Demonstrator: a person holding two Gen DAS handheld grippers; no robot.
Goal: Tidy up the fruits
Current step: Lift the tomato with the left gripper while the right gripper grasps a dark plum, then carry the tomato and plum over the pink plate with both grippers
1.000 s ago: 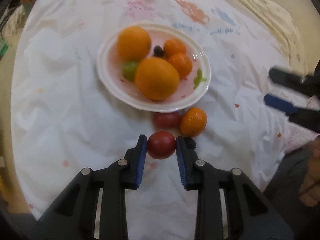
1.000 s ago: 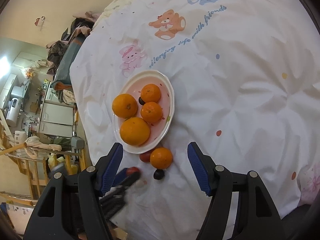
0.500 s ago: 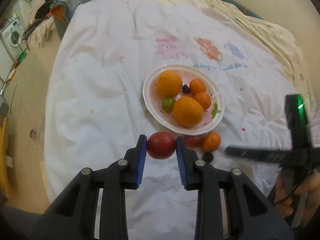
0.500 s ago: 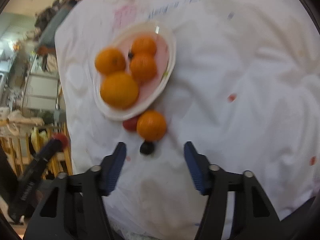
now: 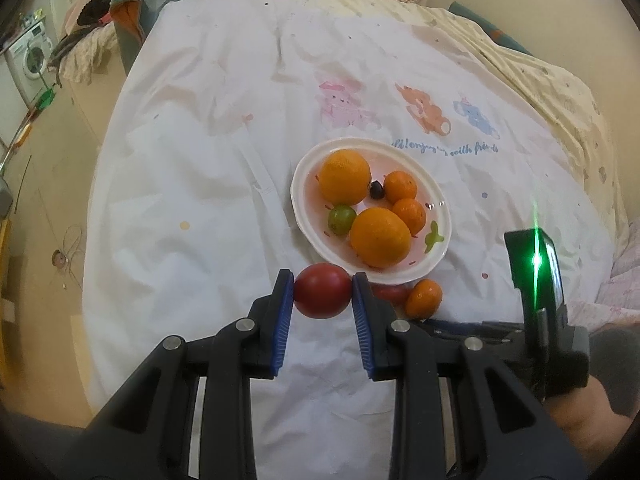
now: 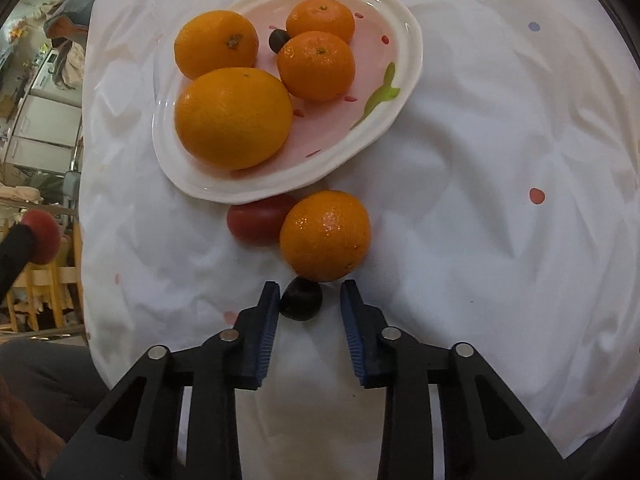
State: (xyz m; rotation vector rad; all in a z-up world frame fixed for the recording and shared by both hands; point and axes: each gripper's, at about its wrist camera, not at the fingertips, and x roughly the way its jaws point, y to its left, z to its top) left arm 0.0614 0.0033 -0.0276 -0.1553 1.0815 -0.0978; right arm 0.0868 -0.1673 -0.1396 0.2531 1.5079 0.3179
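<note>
Surroundings: white cloth w/ cartoon animals; washing machine far off at the left of my L view.

In the way: loose mandarin sits just ahead of my R jaws, touching the dark berry. Loose tomato is beside it, tucked against the plate rim.

Count: 2 oranges, 3 mandarins, 2 tomatoes, 2 dark berries, 1 green fruit.

Plate holds 6:
- 2 oranges
- 2 mandarins
- 1 berry
- 1 green fruit

Left gripper: pinching held tomato, raised over the cloth near the plate's rim.

Right gripper: jaws just closing, now drawn in w/ the dark berry between. It touches 1 pad and a gap shows at the other. I can't tell if it's gripped.
</note>
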